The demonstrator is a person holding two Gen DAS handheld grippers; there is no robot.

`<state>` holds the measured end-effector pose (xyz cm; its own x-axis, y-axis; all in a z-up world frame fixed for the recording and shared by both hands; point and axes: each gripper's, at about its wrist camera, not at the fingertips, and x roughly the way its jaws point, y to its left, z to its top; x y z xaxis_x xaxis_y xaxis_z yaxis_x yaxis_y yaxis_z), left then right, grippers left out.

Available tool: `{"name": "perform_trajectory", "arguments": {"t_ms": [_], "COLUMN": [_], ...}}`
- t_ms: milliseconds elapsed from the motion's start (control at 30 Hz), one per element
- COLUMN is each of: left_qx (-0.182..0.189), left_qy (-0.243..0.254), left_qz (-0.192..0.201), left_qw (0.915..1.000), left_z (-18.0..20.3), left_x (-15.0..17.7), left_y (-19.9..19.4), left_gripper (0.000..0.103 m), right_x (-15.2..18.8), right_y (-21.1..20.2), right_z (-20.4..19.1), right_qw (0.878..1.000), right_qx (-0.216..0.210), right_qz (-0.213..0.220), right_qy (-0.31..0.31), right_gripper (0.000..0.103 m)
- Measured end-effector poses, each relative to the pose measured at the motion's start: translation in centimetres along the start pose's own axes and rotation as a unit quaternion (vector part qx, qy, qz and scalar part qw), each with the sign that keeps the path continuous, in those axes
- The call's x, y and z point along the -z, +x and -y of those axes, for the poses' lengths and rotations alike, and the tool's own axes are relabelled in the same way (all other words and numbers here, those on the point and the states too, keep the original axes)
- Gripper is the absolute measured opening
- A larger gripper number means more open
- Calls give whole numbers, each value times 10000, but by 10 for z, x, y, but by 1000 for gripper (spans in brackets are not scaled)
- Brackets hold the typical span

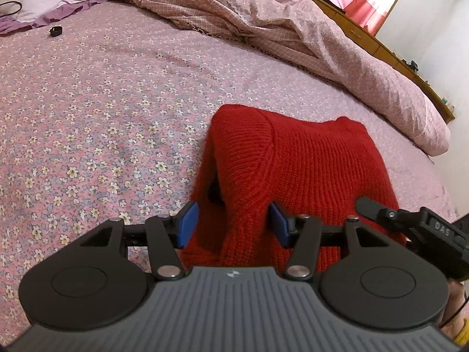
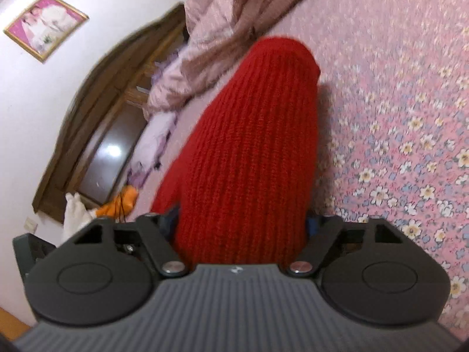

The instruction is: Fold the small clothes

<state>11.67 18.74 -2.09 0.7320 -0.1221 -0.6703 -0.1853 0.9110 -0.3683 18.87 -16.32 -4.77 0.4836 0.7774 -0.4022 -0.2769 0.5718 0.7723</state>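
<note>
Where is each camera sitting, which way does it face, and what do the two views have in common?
Left wrist: sits on the left gripper, looking down along its blue-padded fingers at the red knit garment on the floral bedsheet; the right gripper's tip shows at the right edge.
Right wrist: sits on the right gripper, tilted, looking along the garment toward a wooden headboard and a framed picture.
Shared: the red garment, the bedsheet and the rumpled pink quilt.

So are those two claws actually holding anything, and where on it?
Both flank the red ribbed knitted garment: the left gripper around its near fold, the right gripper at its near end. A firm pinch cannot be told.
</note>
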Motion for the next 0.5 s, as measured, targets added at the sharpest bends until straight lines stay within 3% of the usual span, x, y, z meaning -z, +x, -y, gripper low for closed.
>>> {"name": "perform_trajectory", "arguments": {"t_ms": [67, 233, 500], "left_qx": [56, 242, 773], "left_qy": [-7, 7, 478], "left_qz": [13, 36, -138], "left_qw": [10000, 9997, 9958], "left_z": [2, 17, 77], "left_x": [0, 1, 7], "left_y": [0, 2, 17], "left_gripper": [60, 60, 60], "right_x": [2, 2, -8], "right_y": [-8, -30, -92], "right_z": [-1, -8, -2], "right_qw": [9997, 9972, 9914], "right_qx": [-137, -376, -196], "right_qz": [201, 622, 1283], "right_qy": [35, 188, 146], "right_gripper": [63, 60, 59]}}
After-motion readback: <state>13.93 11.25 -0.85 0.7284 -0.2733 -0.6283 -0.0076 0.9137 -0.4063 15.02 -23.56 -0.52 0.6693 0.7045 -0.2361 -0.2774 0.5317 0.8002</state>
